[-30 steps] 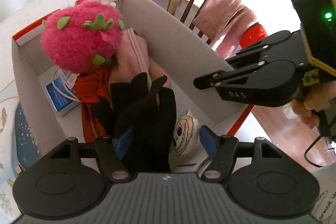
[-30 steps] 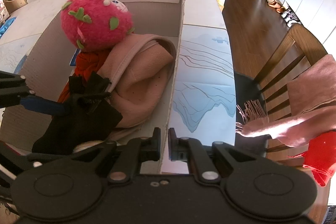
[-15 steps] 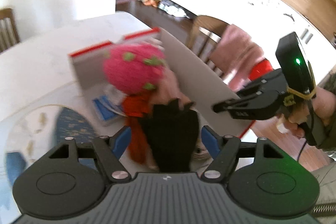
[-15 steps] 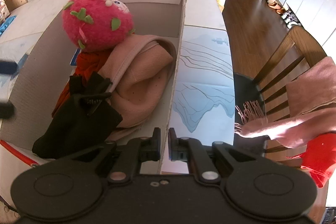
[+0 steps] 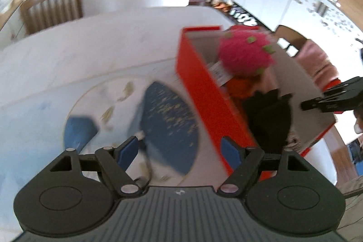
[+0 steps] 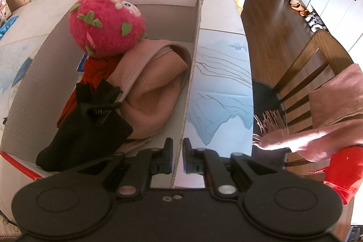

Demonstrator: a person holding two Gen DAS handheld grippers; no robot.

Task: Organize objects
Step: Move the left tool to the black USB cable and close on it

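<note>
While the left view is motion-blurred, the main items are readable.
Left view, left gripper (image 5: 179,149): fingers spread wide, nothing between them, over the table (image 5: 90,56) just outside the box.
Left view, box (image 5: 204,92): red outer wall beside the right-hand fingertip; pink plush (image 5: 246,56) and black glove (image 5: 267,115) inside.
Left view, right gripper (image 5: 305,105): at the far wall; its state is unclear from here.
Right view, right gripper (image 6: 177,158): fingers pinched on the box's near cardboard wall (image 6: 188,92), steadying it.
Right view, contents: plush (image 6: 106,26), pink hat (image 6: 154,83), glove (image 6: 90,119), orange cloth (image 6: 95,67) all packed in.
Step done well, judged: keep the wall clamp firm, send the empty gripper to any loose item, lower in without knocking the plush.
</note>
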